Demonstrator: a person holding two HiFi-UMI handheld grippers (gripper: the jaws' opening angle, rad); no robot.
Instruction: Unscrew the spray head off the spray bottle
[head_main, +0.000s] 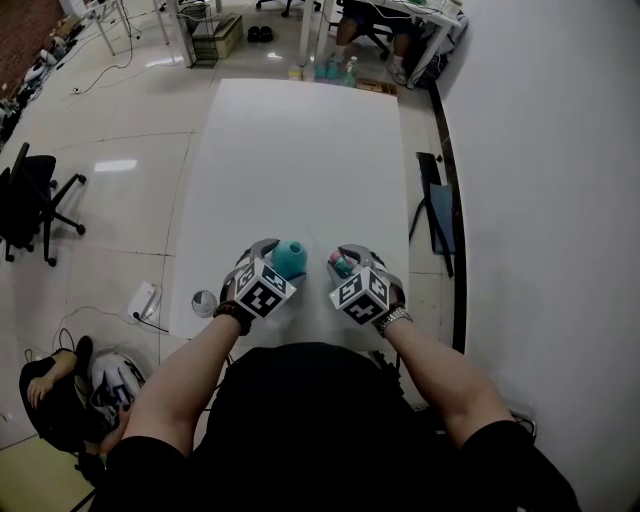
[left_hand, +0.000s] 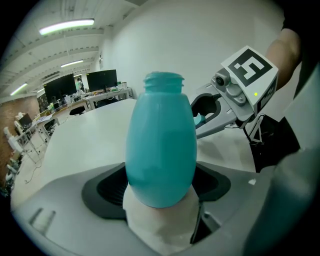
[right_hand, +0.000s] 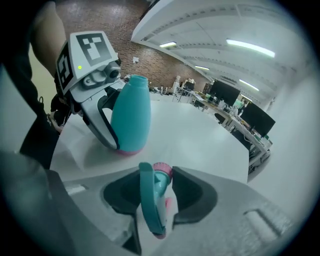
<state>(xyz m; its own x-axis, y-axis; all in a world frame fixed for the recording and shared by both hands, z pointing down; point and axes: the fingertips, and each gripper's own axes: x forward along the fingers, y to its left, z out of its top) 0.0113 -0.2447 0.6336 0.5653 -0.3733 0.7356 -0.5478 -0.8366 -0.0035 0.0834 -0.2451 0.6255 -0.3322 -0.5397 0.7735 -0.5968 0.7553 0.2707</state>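
Left tongs (left_hand: 161, 186): spread wide and clamped on the body of the teal spray bottle (left_hand: 161, 145). Bottle upright, threaded neck open and bare at the top, spray head off.

Right tongs (right_hand: 159, 192): set narrow, pinching the detached spray head (right_hand: 152, 200); teal trigger hanging toward the camera, pink collar between the pads.

Position: both tongs sit side by side, close but apart, at the near edge of the white worktop (head_main: 300, 150). The right gripper view shows the bottle's pink base down at the worktop surface, seemingly resting on it. The spray head is held just to the right of the bottle, clear of its neck.

Surroundings: bare forearms, wristwatch (head_main: 393, 320) on the right wrist; pale tiled floor (head_main: 120, 130); black office chair (head_main: 30, 200) at the left; desks with monitors (left_hand: 102, 80) farther back.
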